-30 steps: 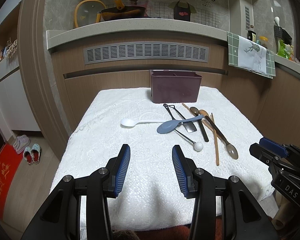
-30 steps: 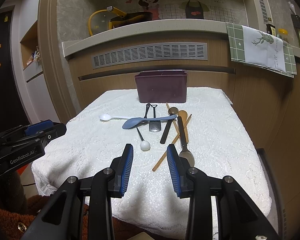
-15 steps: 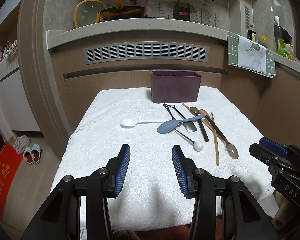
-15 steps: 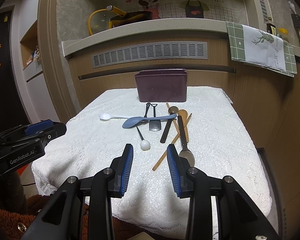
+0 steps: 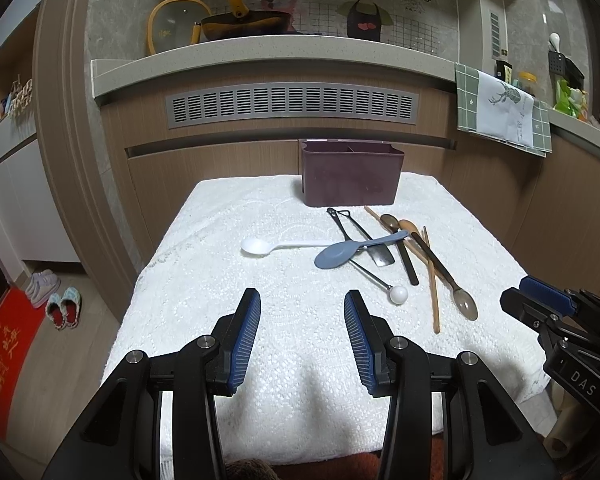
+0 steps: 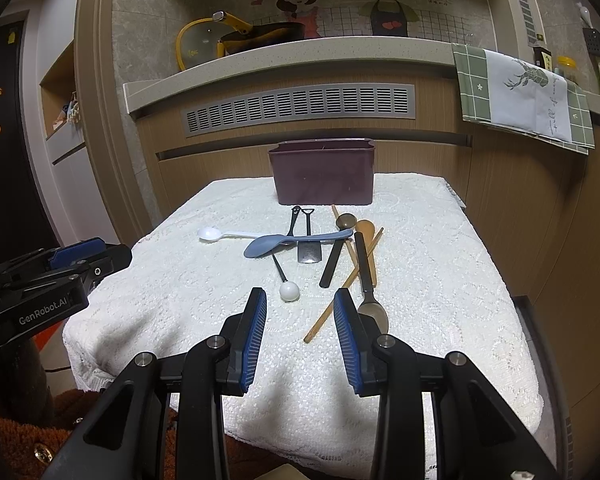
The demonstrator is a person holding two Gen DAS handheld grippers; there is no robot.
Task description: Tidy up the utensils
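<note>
Both grippers have their jaws spread with nothing between them. The left gripper hovers over bare white cloth; the utensils lie ahead to its right. The right gripper sits just short of them. The maroon holder stands beyond.

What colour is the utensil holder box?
Dark maroon utensil holder, clearest in the right wrist view.

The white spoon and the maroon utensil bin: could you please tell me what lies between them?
Nothing: only bare white tablecloth separates the white spoon from the maroon bin, clearest in the left wrist view.
</note>
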